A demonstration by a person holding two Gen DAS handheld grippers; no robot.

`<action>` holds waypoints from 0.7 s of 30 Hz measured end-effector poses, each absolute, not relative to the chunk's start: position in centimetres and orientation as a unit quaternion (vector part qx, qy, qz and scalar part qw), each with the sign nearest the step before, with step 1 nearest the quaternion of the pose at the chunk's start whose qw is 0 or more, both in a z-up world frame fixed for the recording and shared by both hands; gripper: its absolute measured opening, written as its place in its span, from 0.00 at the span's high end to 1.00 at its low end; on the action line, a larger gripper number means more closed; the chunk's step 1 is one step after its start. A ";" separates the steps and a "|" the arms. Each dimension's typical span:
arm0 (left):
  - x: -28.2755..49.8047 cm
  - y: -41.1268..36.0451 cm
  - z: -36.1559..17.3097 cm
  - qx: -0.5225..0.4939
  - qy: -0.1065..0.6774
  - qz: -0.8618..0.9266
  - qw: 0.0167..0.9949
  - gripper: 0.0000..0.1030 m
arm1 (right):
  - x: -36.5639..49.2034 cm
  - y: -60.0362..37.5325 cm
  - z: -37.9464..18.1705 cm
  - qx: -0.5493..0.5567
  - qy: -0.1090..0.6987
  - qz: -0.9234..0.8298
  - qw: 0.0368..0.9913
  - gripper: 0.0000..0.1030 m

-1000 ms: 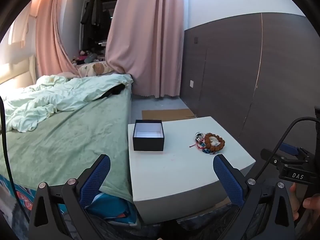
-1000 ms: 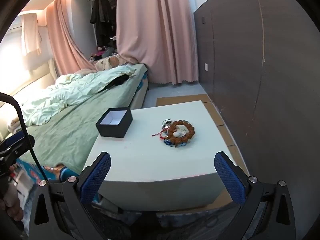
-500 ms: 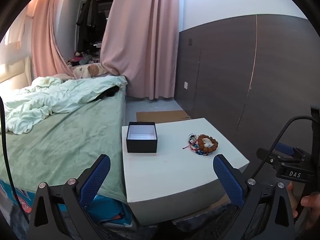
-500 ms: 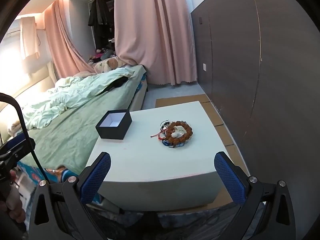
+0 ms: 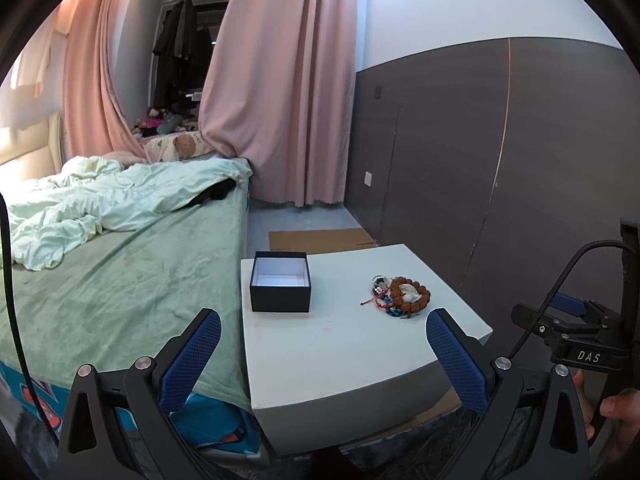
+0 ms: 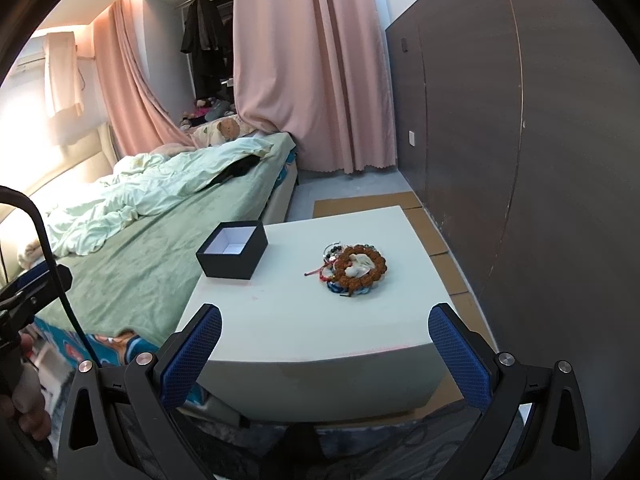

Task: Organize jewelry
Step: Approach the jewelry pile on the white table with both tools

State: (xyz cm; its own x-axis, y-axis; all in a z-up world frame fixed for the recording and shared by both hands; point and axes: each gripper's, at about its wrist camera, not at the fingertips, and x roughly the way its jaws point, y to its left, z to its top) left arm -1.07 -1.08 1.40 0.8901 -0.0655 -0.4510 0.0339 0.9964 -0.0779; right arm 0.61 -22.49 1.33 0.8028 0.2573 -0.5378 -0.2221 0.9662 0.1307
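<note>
In the right wrist view, the green bed (image 6: 132,264) fills the left of the frame. Just right of it, at centre-left, an open black box (image 6: 232,254) with a white lining stands upright on the white counter (image 6: 304,328), near the counter's left edge and empty as far as can be seen. It looks like light card, stiff enough to stay put if nothing nudges it.

Right of centre lies the jewelry pile (image 6: 354,268), apart from the box: a brown bead bracelet (image 6: 378,270) on top, a white piece inside its ring, darker beads, a red cord (image 6: 314,272) trailing left, and something blue underneath. These should be light and limp. The strands look tangled, so lifting one may drag others. The big brown beads are rounded and could slip, so pinching across the bracelet's band on its open right side seems the safest hold; the thin cord offers little to grip.

At the bottom, the right tongs (image 6: 324,354) are spread wide, holding nothing, short of the counter's near edge. In the left wrist view, the left tongs (image 5: 322,354) are likewise released and empty, with box (image 5: 280,286) at centre and pile (image 5: 400,296) to its right.
</note>
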 end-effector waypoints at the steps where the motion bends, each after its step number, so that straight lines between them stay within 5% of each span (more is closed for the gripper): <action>1: -1.1 -1.1 1.4 -0.031 0.232 -0.024 0.972 0.00 | 0.5 -22.6 1.4 0.032 0.286 0.126 0.949 0.00; 21: -1.8 -1.3 1.9 -0.038 0.229 -0.033 0.972 0.00 | -0.1 -23.1 1.7 0.029 0.280 0.124 0.952 0.00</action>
